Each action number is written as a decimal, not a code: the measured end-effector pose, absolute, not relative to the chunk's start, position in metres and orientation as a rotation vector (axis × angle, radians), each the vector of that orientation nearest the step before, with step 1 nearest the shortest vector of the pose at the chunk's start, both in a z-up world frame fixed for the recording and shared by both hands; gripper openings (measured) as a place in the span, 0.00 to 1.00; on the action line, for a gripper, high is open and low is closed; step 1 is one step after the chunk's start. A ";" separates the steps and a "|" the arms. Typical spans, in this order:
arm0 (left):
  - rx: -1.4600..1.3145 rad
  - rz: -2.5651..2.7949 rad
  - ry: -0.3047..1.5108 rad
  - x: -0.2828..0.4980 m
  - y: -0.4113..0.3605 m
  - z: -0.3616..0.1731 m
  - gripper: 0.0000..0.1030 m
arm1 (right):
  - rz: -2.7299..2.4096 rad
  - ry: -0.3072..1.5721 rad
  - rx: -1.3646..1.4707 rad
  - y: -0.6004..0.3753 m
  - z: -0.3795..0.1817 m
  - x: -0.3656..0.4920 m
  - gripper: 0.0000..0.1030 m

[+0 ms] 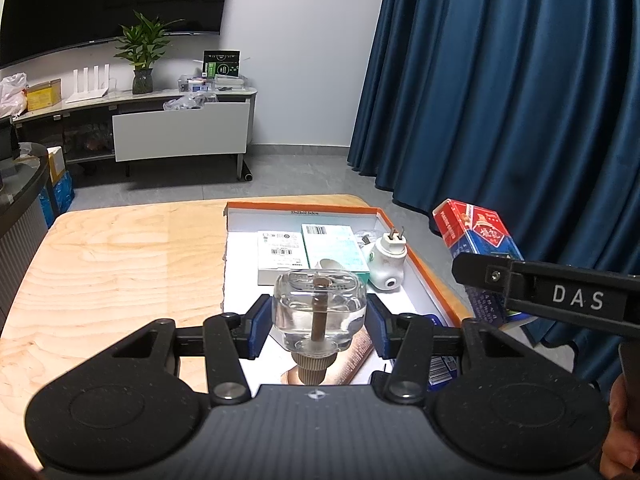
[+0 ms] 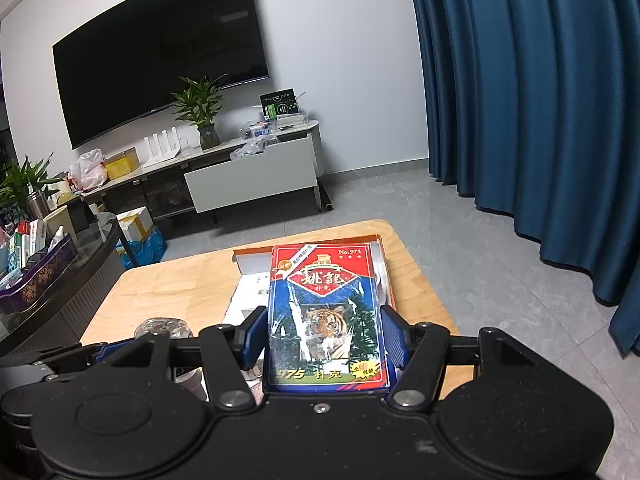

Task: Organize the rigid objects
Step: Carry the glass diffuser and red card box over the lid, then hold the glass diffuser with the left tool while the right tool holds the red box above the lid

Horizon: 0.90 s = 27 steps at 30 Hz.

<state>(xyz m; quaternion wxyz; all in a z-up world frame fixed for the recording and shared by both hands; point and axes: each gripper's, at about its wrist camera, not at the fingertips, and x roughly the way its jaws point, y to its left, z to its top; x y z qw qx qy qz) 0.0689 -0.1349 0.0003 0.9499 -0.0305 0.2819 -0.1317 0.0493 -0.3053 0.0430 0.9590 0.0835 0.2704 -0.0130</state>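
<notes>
My left gripper [image 1: 319,320] is shut on a clear liquid refill bottle [image 1: 319,308] with a brown wick and ribbed cap, held above the near end of an orange-edged white box lid [image 1: 424,264]. In the lid lie two white flat boxes [image 1: 280,254] and a white plug-in heater [image 1: 386,262]. My right gripper [image 2: 326,340] is shut on a red and blue playing card pack [image 2: 326,312] with a tiger picture, held above the lid [image 2: 382,256]. The pack also shows in the left wrist view [image 1: 476,232] at the right, with the right gripper's finger [image 1: 548,288].
The lid rests on a light wooden table [image 1: 120,264] whose right edge is close to blue curtains [image 1: 500,100]. A TV cabinet [image 1: 180,128] with a plant stands across the room. A dark round table [image 2: 52,280] with a tray of items stands left.
</notes>
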 end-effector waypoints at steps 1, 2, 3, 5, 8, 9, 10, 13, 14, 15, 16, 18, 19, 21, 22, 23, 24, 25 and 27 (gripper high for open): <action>-0.061 -0.268 0.575 0.069 -0.135 0.000 0.49 | -0.025 0.550 0.170 -0.305 0.043 0.050 0.69; -0.062 -0.268 0.577 0.070 -0.135 0.000 0.49 | -0.024 0.552 0.170 -0.305 0.042 0.052 0.69; -0.062 -0.269 0.578 0.070 -0.135 0.000 0.49 | -0.023 0.553 0.170 -0.306 0.042 0.052 0.69; -0.061 -0.270 0.579 0.071 -0.134 -0.001 0.49 | -0.021 0.553 0.171 -0.308 0.041 0.052 0.69; -0.060 -0.273 0.582 0.072 -0.135 -0.002 0.49 | -0.020 0.555 0.173 -0.308 0.040 0.052 0.69; -0.060 -0.275 0.583 0.072 -0.135 -0.002 0.49 | -0.020 0.555 0.173 -0.308 0.041 0.053 0.69; -0.061 -0.276 0.585 0.073 -0.135 -0.003 0.49 | -0.021 0.557 0.175 -0.308 0.041 0.053 0.69; -0.059 -0.277 0.588 0.074 -0.135 -0.004 0.49 | -0.024 0.561 0.179 -0.309 0.038 0.055 0.69; -0.061 -0.278 0.590 0.074 -0.135 -0.004 0.49 | -0.023 0.564 0.182 -0.310 0.036 0.056 0.69; -0.060 -0.279 0.591 0.074 -0.135 -0.004 0.49 | -0.023 0.564 0.182 -0.310 0.036 0.056 0.69; -0.059 -0.279 0.592 0.075 -0.135 -0.005 0.49 | -0.023 0.567 0.183 -0.309 0.035 0.057 0.69; -0.061 -0.280 0.594 0.076 -0.134 -0.005 0.49 | -0.021 0.572 0.184 -0.308 0.031 0.058 0.69; -0.060 -0.280 0.595 0.076 -0.134 -0.006 0.49 | -0.020 0.573 0.185 -0.307 0.030 0.058 0.69; -0.062 -0.282 0.599 0.077 -0.134 -0.007 0.49 | -0.019 0.578 0.185 -0.307 0.028 0.061 0.69; -0.062 -0.281 0.600 0.077 -0.134 -0.007 0.49 | -0.017 0.579 0.185 -0.308 0.027 0.063 0.69; -0.061 -0.282 0.601 0.077 -0.134 -0.008 0.49 | -0.017 0.581 0.185 -0.307 0.027 0.064 0.69; -0.063 -0.283 0.603 0.077 -0.133 -0.008 0.49 | -0.017 0.583 0.184 -0.306 0.026 0.065 0.69; -0.064 -0.283 0.604 0.078 -0.134 -0.009 0.49 | -0.017 0.585 0.184 -0.305 0.025 0.065 0.69; -0.064 -0.284 0.605 0.078 -0.133 -0.009 0.49 | -0.017 0.589 0.184 -0.305 0.024 0.067 0.69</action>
